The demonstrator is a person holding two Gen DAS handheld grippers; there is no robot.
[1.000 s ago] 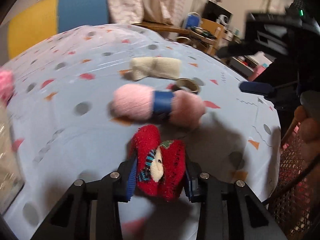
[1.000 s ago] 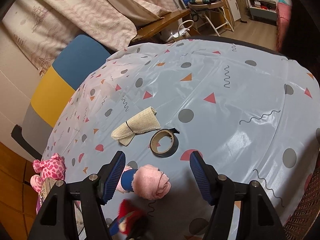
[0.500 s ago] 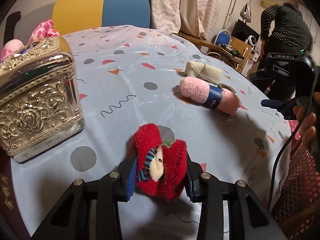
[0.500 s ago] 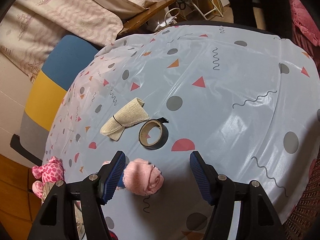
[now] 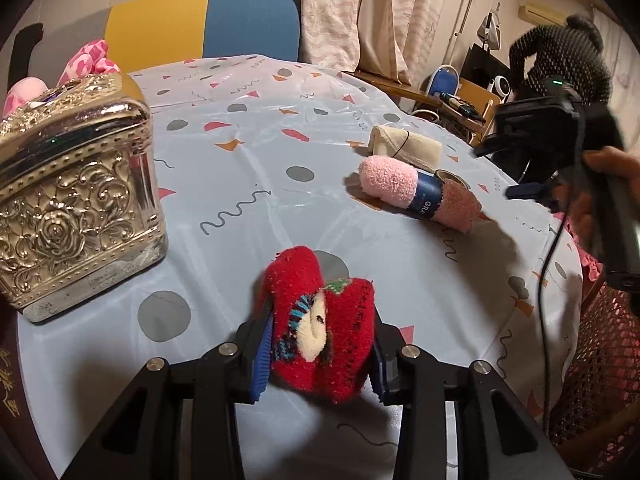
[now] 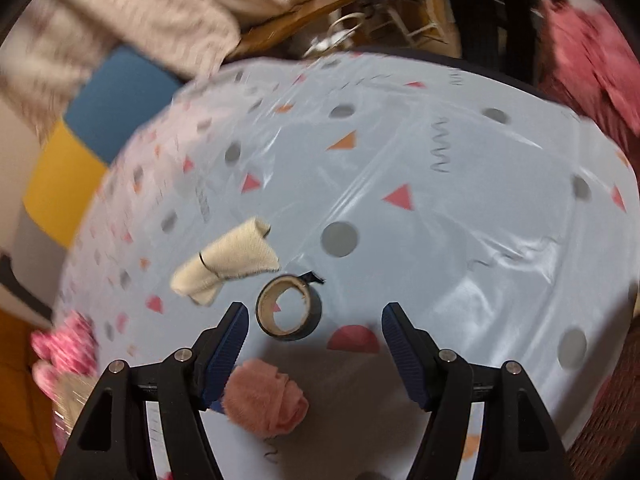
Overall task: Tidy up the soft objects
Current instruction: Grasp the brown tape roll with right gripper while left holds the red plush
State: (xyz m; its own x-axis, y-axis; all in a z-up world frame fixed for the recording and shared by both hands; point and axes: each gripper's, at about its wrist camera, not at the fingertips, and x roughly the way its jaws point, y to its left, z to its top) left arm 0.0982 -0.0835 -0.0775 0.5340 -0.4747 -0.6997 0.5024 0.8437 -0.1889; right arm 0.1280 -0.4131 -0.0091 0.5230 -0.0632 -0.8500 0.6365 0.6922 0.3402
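Your right gripper (image 6: pixel 315 322) jaws wide apart over tablecloth (image 6: pixel 460 208), tape roll (image 6: pixel 289 306) between the tips, pink rolled sock (image 6: pixel 266 400) below, cream cloth roll (image 6: pixel 228 266) beside tape.

- A table under a pale blue cloth (image 5: pixel 248 184) printed with grey dots, red and orange triangles and squiggles fills the middle of both views.
- An ornate silver-gold metal box (image 5: pixel 76 200) stands at the left edge of the left wrist view (embossed with roses and scrolls).
- A roll of dark tape (image 6: pixel 289 307) lies flat, lower centre of the right wrist view.
- A chair back in yellow and blue (image 5: pixel 204 28) sits at upper left.
- Patterned curtains (image 5: pixel 348 12) hang along the top.
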